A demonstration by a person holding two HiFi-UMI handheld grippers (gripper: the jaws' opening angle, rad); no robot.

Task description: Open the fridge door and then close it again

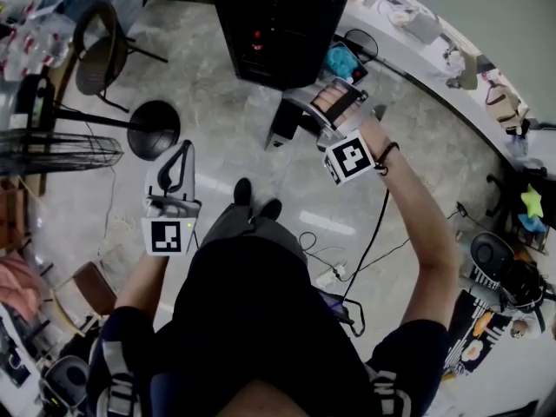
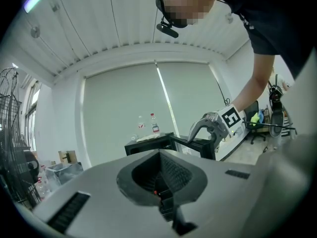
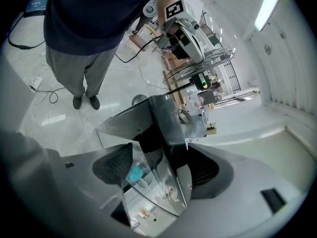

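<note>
Fridge: black cabinet [image 1: 278,24] on the floor, far centre; small red-marked items sit on its shelves, too small to name.
Fridge top: a red-labelled bottle [image 2: 155,124] stands on it.
Fridge door: glass panel [image 3: 153,182], swung open at the fridge's near right.
Right claw: [image 1: 337,101] jaws spread wide around the door's free edge, pads not pressing it.
Left claw: [image 1: 181,159] jaws closed together, empty, near left, well apart from the fridge.

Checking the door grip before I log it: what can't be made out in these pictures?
- Whether the right gripper's pads touch the fridge door: right gripper view, reflections on the door hide the contact.
- What the fridge holds: head view, dark, too small.
</note>
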